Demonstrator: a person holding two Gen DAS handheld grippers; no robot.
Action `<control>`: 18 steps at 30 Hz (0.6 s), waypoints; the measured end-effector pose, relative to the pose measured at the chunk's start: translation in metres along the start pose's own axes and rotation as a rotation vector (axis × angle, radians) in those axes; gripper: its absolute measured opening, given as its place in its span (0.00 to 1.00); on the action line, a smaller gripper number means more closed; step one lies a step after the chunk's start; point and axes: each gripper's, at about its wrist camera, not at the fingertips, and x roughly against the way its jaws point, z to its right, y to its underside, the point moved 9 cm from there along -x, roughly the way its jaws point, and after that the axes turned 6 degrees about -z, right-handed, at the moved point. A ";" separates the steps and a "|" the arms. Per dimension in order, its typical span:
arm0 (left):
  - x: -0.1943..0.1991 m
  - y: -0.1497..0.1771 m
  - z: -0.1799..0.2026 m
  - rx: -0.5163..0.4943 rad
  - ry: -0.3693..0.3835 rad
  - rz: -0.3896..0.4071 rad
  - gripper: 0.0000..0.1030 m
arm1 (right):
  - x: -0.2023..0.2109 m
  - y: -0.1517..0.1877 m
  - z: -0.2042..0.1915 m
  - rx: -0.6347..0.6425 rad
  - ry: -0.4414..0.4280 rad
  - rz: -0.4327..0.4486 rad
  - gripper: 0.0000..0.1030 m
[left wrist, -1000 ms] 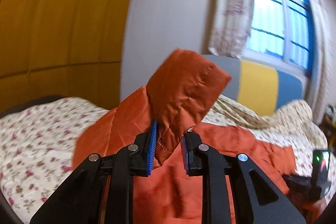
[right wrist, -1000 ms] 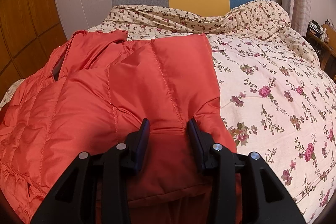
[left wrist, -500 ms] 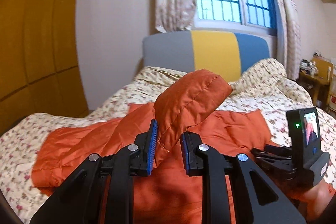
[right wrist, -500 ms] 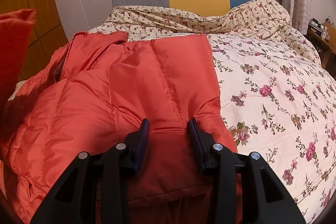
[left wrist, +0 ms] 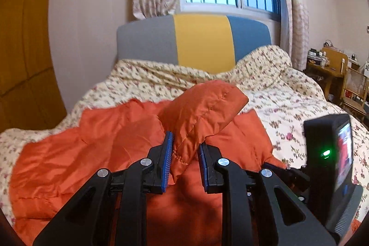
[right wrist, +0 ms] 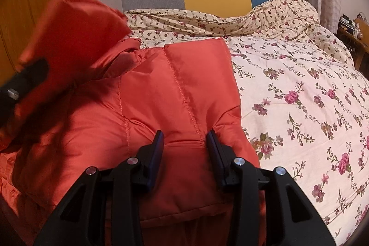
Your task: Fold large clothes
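Swung my left hand-held gripper (left wrist: 184,144) rightward over jacket (right wrist: 161,93), sleeve (left wrist: 203,107) carried along, now facing headboard (left wrist: 200,43). Its fingers pinch sleeve end, raised above jacket body. My right hand-held gripper (right wrist: 185,140) clamps jacket's folded edge, pressed on bed (right wrist: 299,89).

A bed (right wrist: 299,89) carries everything here. It is covered by a cream quilt (left wrist: 276,93) printed with small pink and red flowers, bunched into folds up near the headboard (left wrist: 200,45), which is padded in grey, yellow and blue panels. An orange padded jacket (right wrist: 175,93) lies directly on the quilt, spread over the left part of the bed, its quilted panels stitched in lines. The flowered quilt to its right is bare.
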 end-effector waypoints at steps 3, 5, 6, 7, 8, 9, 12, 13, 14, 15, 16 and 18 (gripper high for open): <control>-0.016 0.013 0.002 0.009 0.047 -0.078 0.22 | 0.002 0.002 0.002 -0.005 -0.007 0.000 0.38; -0.020 0.018 0.004 0.034 0.110 -0.117 0.41 | 0.002 0.002 0.003 -0.006 -0.008 0.000 0.38; -0.018 0.019 0.004 0.044 0.126 -0.117 0.69 | 0.002 0.002 0.001 -0.006 -0.008 0.000 0.38; -0.013 0.017 0.003 0.057 0.129 -0.102 0.91 | 0.002 0.002 0.003 -0.006 -0.009 0.001 0.38; -0.006 0.016 0.000 0.069 0.123 -0.069 0.92 | 0.002 0.002 0.003 -0.006 -0.009 0.000 0.38; 0.004 0.013 -0.002 0.081 0.125 -0.035 0.92 | 0.002 0.002 0.002 -0.006 -0.009 0.001 0.38; 0.026 0.012 -0.008 0.113 0.161 -0.036 0.92 | 0.002 0.002 0.002 -0.006 -0.009 0.000 0.38; 0.035 0.014 -0.012 0.126 0.173 -0.033 0.92 | 0.002 0.002 0.003 -0.006 -0.009 0.000 0.38; 0.041 0.014 -0.016 0.131 0.177 -0.030 0.92 | 0.002 0.002 0.002 -0.005 -0.009 0.001 0.38; 0.052 0.017 -0.026 0.130 0.172 -0.023 0.92 | 0.003 0.002 0.002 -0.006 -0.010 0.002 0.38; 0.056 0.017 -0.033 0.127 0.161 -0.018 0.92 | 0.003 0.002 0.003 -0.007 -0.012 0.005 0.39; 0.066 0.020 -0.058 0.129 0.097 -0.012 0.92 | 0.005 0.001 0.003 -0.005 -0.011 0.012 0.41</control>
